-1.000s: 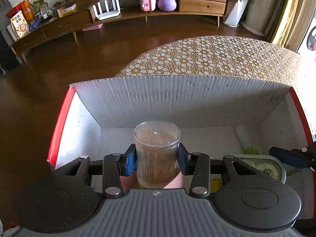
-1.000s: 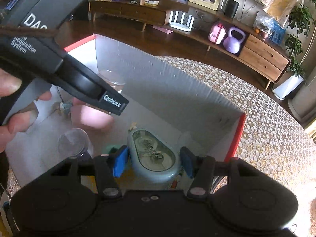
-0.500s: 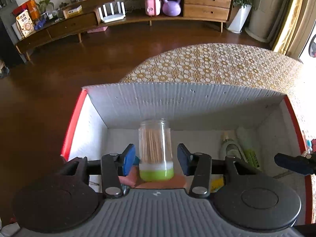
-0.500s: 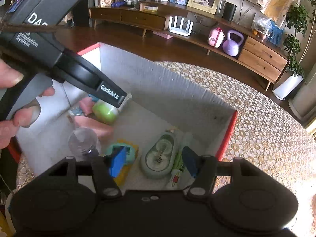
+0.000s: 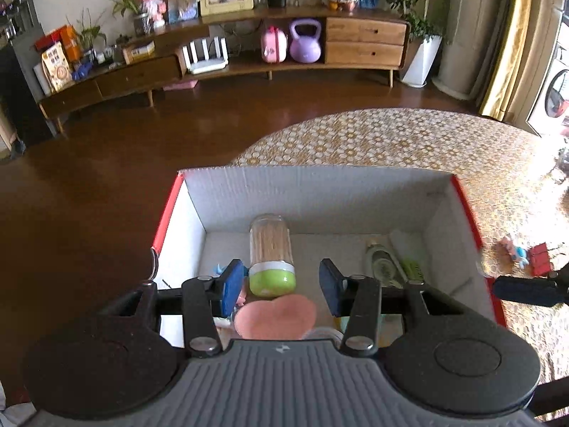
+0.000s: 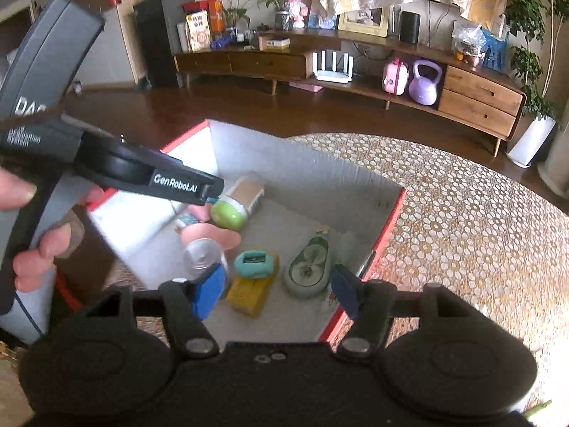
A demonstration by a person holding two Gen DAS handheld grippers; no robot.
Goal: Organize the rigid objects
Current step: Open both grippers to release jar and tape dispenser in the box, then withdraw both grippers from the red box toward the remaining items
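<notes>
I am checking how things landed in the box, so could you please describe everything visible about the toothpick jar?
The toothpick jar is a clear plastic cylinder packed with pale wooden sticks, closed by a lime-green cap with a white band. It lies on its side on the floor of the cardboard box, cap toward the camera in both views. A pink item lies just before the cap; no gripper touches the jar.

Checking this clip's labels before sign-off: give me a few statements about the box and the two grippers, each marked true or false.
1. The toothpick jar lies on its side in the box. True.
2. The left gripper clamps the jar. False: its jaws stand apart from it.
3. The right gripper holds the correction tape. False: its jaws are open and empty; the tape lies in the box.
4. The jar's cap is green. True.
</notes>
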